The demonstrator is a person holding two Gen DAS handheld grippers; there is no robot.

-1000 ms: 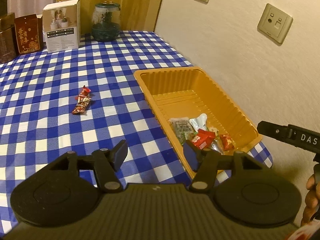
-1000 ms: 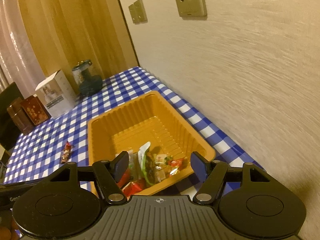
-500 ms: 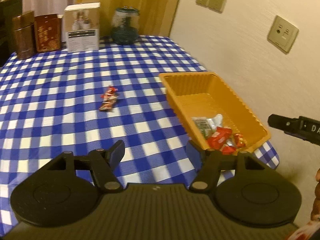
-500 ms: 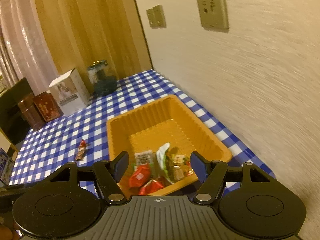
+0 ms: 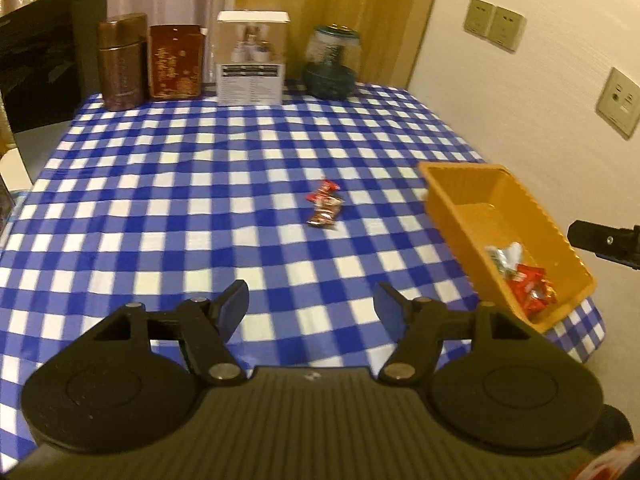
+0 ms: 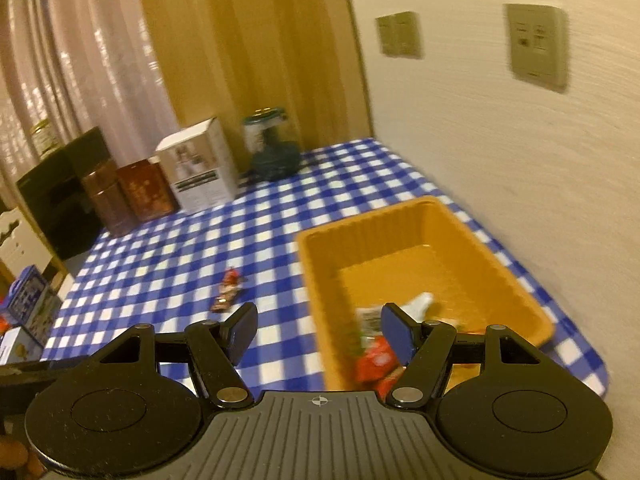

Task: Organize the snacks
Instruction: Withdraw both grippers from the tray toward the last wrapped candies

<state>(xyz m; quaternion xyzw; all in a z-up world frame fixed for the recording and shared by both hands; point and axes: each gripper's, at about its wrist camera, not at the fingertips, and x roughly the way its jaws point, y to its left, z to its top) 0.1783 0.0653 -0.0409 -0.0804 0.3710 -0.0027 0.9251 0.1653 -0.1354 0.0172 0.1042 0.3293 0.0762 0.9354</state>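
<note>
An orange plastic tray (image 5: 448,200) (image 6: 516,268) sits at the table's right edge by the wall, with several wrapped snacks (image 5: 528,284) (image 6: 376,356) piled in its near end. One red-and-brown wrapped snack (image 5: 325,208) (image 6: 227,290) lies alone on the blue checked tablecloth, left of the tray. My left gripper (image 5: 311,304) hovers open and empty over the cloth, well short of that snack. My right gripper (image 6: 318,326) is open and empty above the tray's near left corner. Its dark tip (image 5: 600,240) pokes in at the right of the left wrist view.
At the table's far edge stand a brown tin (image 5: 120,64), a red box (image 5: 176,62), a white carton (image 5: 252,58) and a dark glass jar (image 5: 330,64). The wall with socket plates (image 5: 618,102) runs along the right. A black chair back (image 5: 44,56) is far left.
Both grippers have drawn back and swung left, so more of the table shows. The tray has slid to the right in both views. The left jaws have opened a little wider.
</note>
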